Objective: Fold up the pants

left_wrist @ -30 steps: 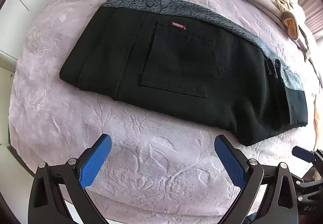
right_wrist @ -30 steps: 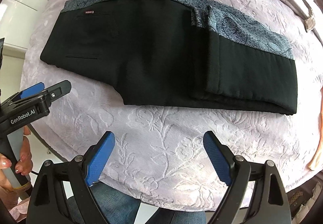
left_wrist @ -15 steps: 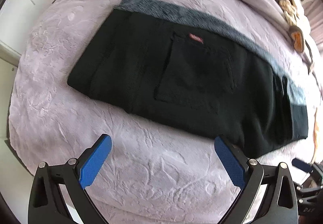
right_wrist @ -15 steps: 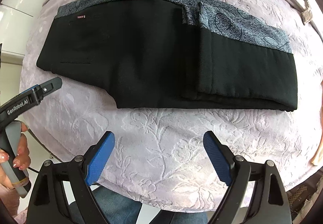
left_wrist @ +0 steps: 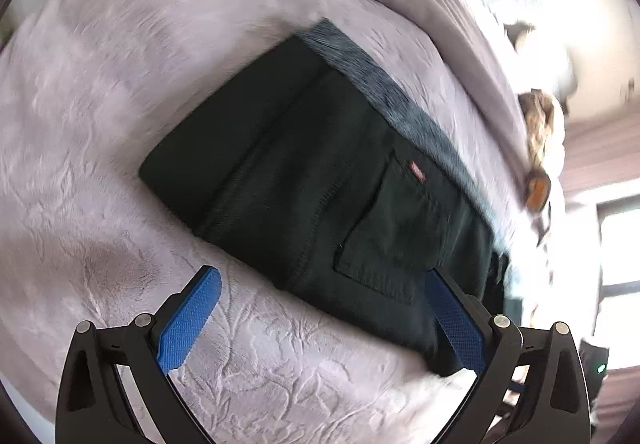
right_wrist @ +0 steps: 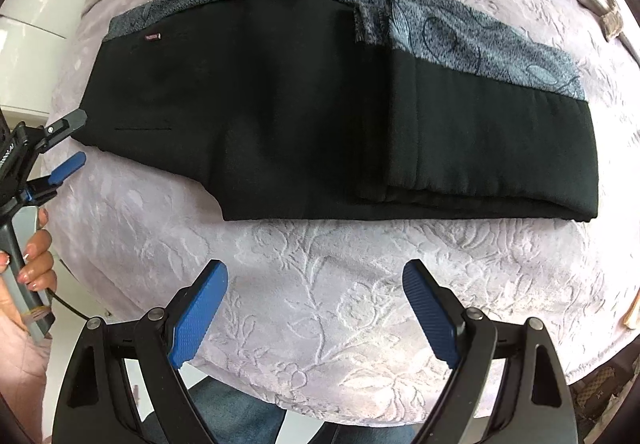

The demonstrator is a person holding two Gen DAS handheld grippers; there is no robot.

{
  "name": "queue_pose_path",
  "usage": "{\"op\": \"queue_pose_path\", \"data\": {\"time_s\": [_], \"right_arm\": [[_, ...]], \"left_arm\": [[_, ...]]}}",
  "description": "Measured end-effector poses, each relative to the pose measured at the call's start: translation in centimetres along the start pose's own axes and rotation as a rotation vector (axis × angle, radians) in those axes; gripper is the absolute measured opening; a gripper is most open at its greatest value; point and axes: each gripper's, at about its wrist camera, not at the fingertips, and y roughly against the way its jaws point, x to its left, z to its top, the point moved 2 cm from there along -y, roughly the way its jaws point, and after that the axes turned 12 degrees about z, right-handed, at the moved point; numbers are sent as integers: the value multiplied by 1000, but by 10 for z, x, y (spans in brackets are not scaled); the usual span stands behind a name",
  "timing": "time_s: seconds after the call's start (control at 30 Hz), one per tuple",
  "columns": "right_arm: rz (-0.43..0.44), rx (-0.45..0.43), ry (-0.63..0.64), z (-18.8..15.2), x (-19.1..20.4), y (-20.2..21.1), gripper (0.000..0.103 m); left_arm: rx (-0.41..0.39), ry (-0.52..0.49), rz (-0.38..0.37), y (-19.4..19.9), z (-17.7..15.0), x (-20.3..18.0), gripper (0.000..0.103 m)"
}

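Your black pants with a grey patterned fleece lining [right_wrist: 304, 115] lie flat on the bed's pale lilac embossed floral bedspread [right_wrist: 340, 308], already folded in half lengthwise. One leg end is doubled back over the right-hand part, so the grey lining shows along the far edge. A small red label [right_wrist: 153, 37] sits near the waistband on the left.

Your right gripper [right_wrist: 315, 300] hovers above bare bedspread just in front of the pants, jaws spread wide and holding nothing.

Your left gripper [left_wrist: 323, 304] is at the waist end of the pants, jaws also wide apart and empty. In its blurred view, its right fingertip [left_wrist: 452, 308] overlaps the near edge of the pants beside the back pocket [left_wrist: 396, 228]; whether it touches the cloth cannot be told.
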Motion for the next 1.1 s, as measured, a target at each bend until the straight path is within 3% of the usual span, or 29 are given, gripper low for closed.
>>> {"op": "queue_pose_path", "data": {"time_s": [0.17, 0.27, 0.7, 0.77, 0.87, 0.93, 1.0, 1.03, 1.07, 1.1], "right_arm": [[-10, 12, 26, 4, -1, 2, 91], [-9, 18, 25, 3, 0, -2, 91], [3, 47, 56, -1, 15, -17, 91], [10, 41, 68, 2, 19, -17, 91], [40, 9, 95, 7, 25, -10, 91], [61, -42, 133, 15, 31, 0, 91], [52, -80, 174, 27, 36, 9, 91], [51, -88, 186, 34, 36, 11, 91], [49, -97, 198, 42, 38, 14, 91], [44, -107, 205, 51, 40, 17, 91]], "left_arm": [[-5, 69, 7, -10, 0, 10, 102], [-2, 104, -40, -16, 4, 13, 102], [13, 125, -73, -45, 13, 3, 102], [-8, 137, -88, -35, 16, -2, 102], [-102, 82, -153, -7, 17, -17, 102], [-112, 33, -109, -8, 16, -25, 102], [-80, 7, -5, -23, 16, -26, 97], [-64, 7, 43, -30, 15, -24, 91], [-37, 13, 127, -41, 14, -19, 73], [-31, 15, 166, -45, 13, -17, 63]]}}
